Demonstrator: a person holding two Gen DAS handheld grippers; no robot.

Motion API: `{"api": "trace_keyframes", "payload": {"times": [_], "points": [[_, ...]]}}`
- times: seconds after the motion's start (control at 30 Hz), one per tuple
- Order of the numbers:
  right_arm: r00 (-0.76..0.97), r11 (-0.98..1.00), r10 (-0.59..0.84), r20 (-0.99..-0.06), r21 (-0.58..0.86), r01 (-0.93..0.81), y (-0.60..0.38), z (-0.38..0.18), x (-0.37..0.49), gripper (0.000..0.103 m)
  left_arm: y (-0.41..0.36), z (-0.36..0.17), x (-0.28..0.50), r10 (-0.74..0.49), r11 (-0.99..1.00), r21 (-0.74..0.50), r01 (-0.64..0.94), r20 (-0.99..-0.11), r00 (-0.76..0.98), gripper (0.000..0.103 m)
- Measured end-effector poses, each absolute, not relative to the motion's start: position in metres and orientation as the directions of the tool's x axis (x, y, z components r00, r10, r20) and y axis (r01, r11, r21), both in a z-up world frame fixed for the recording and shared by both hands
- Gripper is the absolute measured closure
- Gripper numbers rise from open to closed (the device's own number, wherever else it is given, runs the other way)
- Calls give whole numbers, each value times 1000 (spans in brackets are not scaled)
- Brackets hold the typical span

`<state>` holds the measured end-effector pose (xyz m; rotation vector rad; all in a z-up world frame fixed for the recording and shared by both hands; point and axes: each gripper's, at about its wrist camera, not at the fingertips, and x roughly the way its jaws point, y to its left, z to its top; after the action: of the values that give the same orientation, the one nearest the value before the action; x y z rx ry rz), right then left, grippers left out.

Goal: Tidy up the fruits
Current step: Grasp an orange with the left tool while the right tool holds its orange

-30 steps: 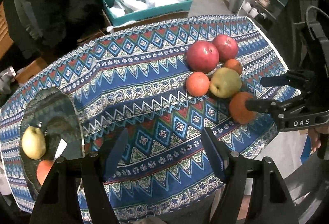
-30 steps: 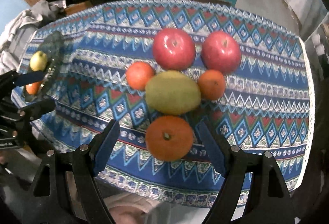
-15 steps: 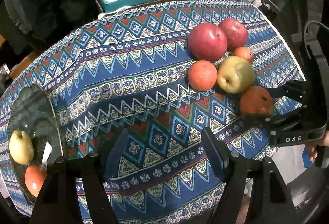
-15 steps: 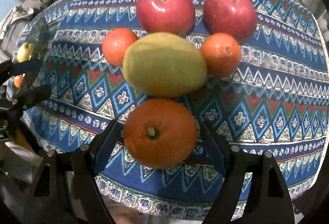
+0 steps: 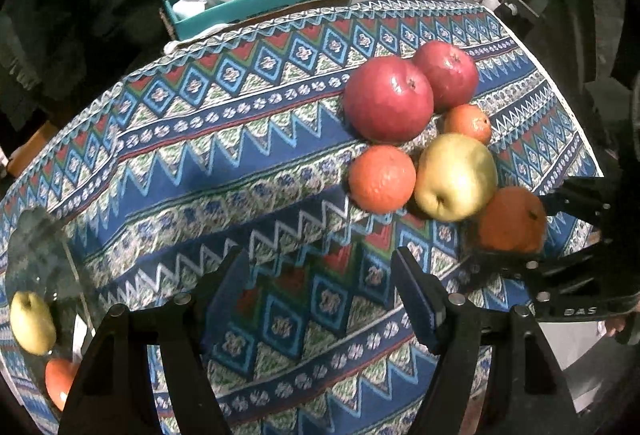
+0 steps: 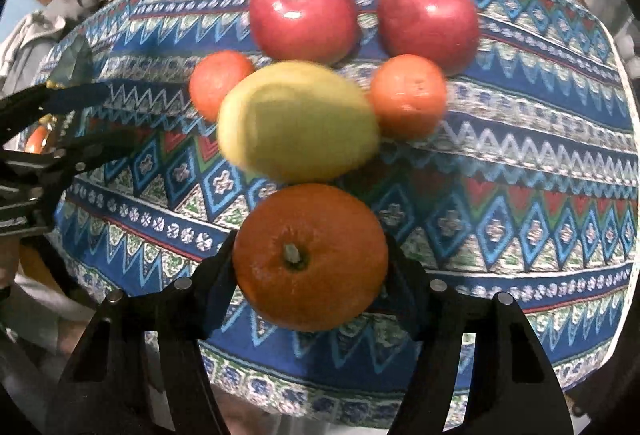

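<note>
Since half a second ago the right tongs point(image 6: 310, 267) have pushed further in, and their two fingers now press against both sides of the large orange point(image 6: 310, 257), which then lay loose between wider-set fingers. The orange sits at the near edge of the fruit cluster on the patterned tablecloth point(image 6: 520, 171) over the bench, its stem end pointing back toward the right wrist camera. Just beyond it, touching, lies a yellow-green pear point(image 6: 298, 121), blurred, its long axis running left to right. A small orange point(image 6: 220, 87) flanks the pear on the left and another small orange point(image 6: 408, 95) on the right, with two red apples point(image 6: 304, 13) at the far side of the group, stems up.

The left tongs point(image 5: 320, 299) hover open and empty over bare cloth to the left of the cluster. In the left wrist view, a glass plate point(image 5: 40, 255) at the far left of the bench holds a yellow pear point(image 5: 32, 323) and an orange fruit point(image 5: 60, 379). A teal box point(image 5: 260, 1) of plastic bags stands beyond the bench.
</note>
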<state>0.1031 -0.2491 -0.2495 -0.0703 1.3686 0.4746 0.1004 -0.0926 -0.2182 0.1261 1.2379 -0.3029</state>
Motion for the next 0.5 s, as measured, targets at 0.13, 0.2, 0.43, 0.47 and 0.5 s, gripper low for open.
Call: {"api": "trace_keyframes", "payload": {"times": [0.13, 0.2, 0.43, 0.47, 0.5], "points": [[168, 922, 281, -945, 218, -320, -270, -236, 108, 36, -97, -225, 110, -175, 956, -96, 277, -945, 277, 28], [192, 929, 286, -939, 223, -294, -284, -229, 113, 36, -98, -227, 114, -186, 958, -113, 263, -945, 269, 28], [248, 945, 273, -930, 211, -248, -310, -217, 122, 36, -100, -229, 129, -248, 961, -206, 182, -936, 250, 28], [250, 945, 276, -928, 215, -245, -312, -215, 122, 36, -100, -229, 131, -255, 961, -214, 176, -934, 252, 28], [253, 946, 277, -927, 216, -243, -312, -214, 123, 36, -101, -228, 134, -259, 960, -221, 170, -932, 253, 28]]}}
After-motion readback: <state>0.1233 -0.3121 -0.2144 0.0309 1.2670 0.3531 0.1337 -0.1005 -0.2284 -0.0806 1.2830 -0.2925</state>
